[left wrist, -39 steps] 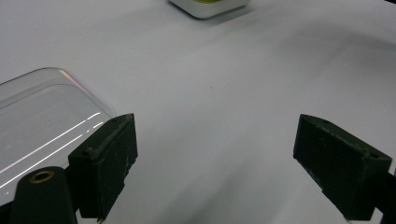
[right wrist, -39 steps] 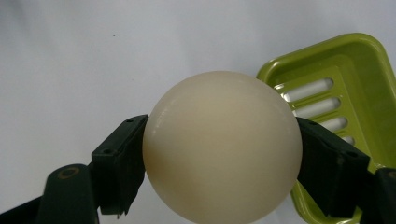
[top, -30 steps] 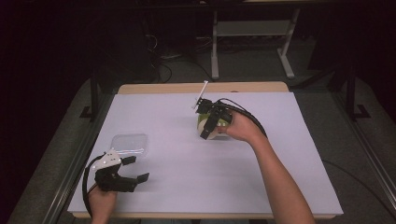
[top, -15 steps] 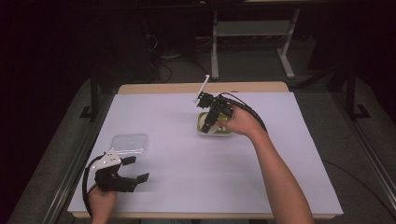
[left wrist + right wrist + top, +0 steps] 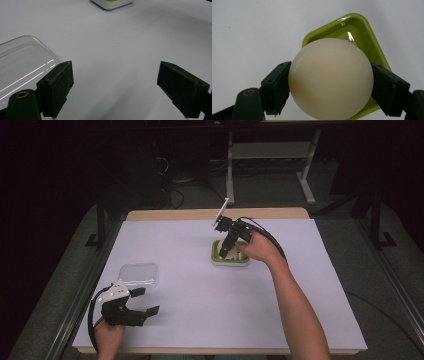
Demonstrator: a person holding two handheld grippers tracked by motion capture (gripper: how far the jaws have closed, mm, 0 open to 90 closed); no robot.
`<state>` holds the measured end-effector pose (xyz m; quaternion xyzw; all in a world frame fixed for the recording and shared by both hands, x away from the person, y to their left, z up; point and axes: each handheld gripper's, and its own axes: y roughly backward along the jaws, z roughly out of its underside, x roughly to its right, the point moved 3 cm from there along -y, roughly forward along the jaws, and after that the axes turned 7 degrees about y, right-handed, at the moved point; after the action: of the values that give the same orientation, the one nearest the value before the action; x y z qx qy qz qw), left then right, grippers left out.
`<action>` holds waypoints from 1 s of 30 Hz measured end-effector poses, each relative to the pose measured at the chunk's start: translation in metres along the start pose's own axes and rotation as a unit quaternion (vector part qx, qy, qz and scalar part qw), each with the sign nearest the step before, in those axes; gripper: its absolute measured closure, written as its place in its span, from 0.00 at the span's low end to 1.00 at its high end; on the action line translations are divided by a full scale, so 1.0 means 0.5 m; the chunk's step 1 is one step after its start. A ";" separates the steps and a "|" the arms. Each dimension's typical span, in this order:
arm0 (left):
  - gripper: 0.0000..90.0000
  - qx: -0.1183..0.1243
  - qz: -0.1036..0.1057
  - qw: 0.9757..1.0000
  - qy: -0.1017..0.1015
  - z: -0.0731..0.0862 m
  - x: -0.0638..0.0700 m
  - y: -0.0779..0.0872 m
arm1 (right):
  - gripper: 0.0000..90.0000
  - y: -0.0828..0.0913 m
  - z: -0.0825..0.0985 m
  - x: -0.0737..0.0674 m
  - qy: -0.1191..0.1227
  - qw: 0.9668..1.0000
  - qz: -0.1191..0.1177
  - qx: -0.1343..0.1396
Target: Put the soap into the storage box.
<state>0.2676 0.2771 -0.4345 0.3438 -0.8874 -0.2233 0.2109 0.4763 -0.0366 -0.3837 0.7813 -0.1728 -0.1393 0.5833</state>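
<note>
Right tongs (image 5: 225,251) moved over the green tray (image 5: 244,261), clamping a cream ball (image 5: 330,77); left tongs (image 5: 115,87) apart.

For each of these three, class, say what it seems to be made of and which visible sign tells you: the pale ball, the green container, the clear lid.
Pale ball: probably smooth plastic or rubber; an even cream, matte surface with no seam.
Green container: likely moulded plastic; glossy lime inside with sharp highlights, rounded corners, white outside.
Clear lid: thin transparent plastic; the table shows through and light streaks cross it.
</note>
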 end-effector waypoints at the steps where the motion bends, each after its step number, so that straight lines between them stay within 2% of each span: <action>1: 0.15 0.000 0.000 1.000 0.000 0.000 0.000 0.000 | 0.25 -0.004 0.001 0.005 0.002 1.000 0.003 -0.001; 5: 0.14 0.001 0.000 1.000 -0.004 0.000 -0.001 0.001 | 0.24 -0.010 0.001 0.013 -0.011 1.000 0.004 -0.004; 20: 0.15 -0.001 0.000 1.000 -0.002 0.000 -0.001 0.001 | 0.24 -0.027 -0.001 0.030 -0.023 1.000 0.011 -0.007; 30: 0.15 -0.001 0.001 1.000 -0.001 0.001 0.000 0.000 | 0.24 -0.038 0.005 0.045 -0.044 0.999 0.014 -0.017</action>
<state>0.2674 0.2773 -0.4347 0.3425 -0.8878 -0.2244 0.2103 0.4978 -0.0435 -0.4029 0.7622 -0.2065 -0.1683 0.5900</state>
